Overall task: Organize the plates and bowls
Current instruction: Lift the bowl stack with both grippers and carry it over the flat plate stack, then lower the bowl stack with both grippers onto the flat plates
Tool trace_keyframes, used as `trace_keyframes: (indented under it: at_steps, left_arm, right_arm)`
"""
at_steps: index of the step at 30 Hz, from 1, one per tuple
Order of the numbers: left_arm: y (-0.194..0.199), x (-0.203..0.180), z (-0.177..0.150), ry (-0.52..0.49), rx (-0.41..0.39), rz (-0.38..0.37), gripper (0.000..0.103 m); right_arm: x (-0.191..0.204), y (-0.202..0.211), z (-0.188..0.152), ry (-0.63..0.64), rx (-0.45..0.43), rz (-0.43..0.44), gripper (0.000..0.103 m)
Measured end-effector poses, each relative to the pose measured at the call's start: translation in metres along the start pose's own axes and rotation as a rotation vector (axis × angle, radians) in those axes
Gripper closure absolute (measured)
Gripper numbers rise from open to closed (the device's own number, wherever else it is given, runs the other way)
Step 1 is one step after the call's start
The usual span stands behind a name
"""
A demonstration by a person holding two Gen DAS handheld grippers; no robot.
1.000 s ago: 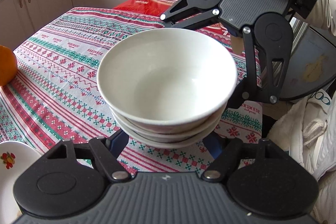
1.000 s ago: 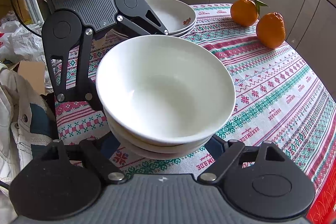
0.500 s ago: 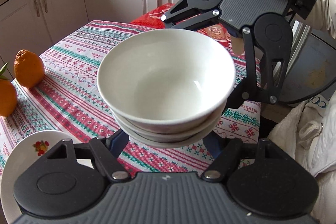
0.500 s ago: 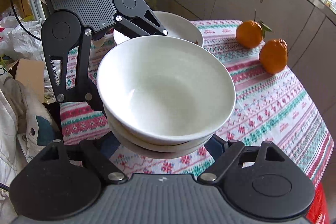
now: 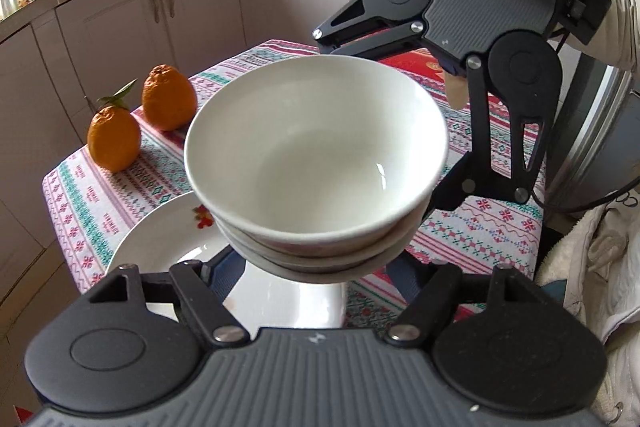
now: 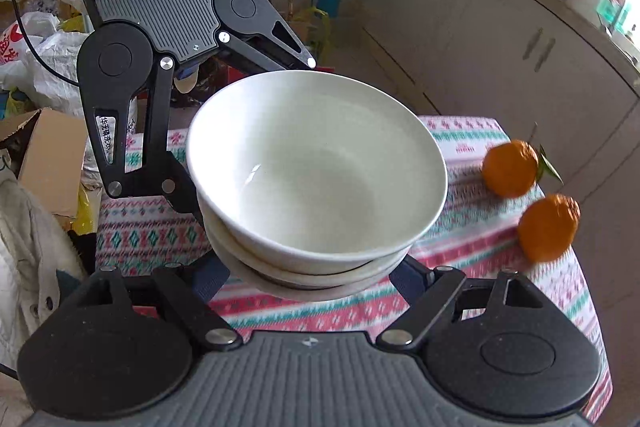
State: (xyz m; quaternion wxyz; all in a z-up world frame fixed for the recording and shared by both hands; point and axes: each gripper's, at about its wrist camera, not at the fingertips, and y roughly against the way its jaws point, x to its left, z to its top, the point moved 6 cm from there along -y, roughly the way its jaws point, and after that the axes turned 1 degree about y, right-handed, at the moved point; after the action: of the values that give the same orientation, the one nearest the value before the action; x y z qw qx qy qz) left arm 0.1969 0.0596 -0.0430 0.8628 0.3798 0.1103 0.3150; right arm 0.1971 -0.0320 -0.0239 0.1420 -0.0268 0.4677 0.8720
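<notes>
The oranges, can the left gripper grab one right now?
Probably not. The left gripper is shut on the bowl stack, shared with the right gripper, and the oranges sit off to the side.

two oranges (image 5: 140,123) | patterned tablecloth (image 5: 492,223) | cabinets (image 5: 192,15)

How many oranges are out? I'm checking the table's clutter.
2: both on the tablecloth near its far edge, one orange beside the other orange.

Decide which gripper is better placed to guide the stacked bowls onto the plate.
Left, probably. Both hold the bowl stack, but the plate lies just below the left gripper and shows in its camera; the right gripper sees none.
</notes>
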Motion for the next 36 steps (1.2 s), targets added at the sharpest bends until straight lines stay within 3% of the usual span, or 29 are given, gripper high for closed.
trace_keyframes:
  at_steps: [14, 27, 32, 36]
  left_arm:
    - [0.0, 0.059, -0.033, 0.103, 0.037, 0.068, 0.026]
    - [-0.001, 0.065, -0.038, 0.101, 0.042, 0.078, 0.026]
    - [0.001, 0.059, -0.037, 0.076, 0.033, 0.117, 0.026]
    - [0.006, 0.058, -0.036, 0.087, 0.014, 0.16, 0.017]
  right_arm:
    - [-0.024, -0.063, 0.034, 0.012, -0.011, 0.065, 0.014]
    - [-0.029, -0.078, 0.031, -0.042, -0.023, 0.09, 0.014]
    - [-0.032, -0.081, 0.027, -0.083, -0.023, 0.093, 0.014]
    - [-0.031, -0.08, 0.025, -0.086, -0.029, 0.078, 0.013]
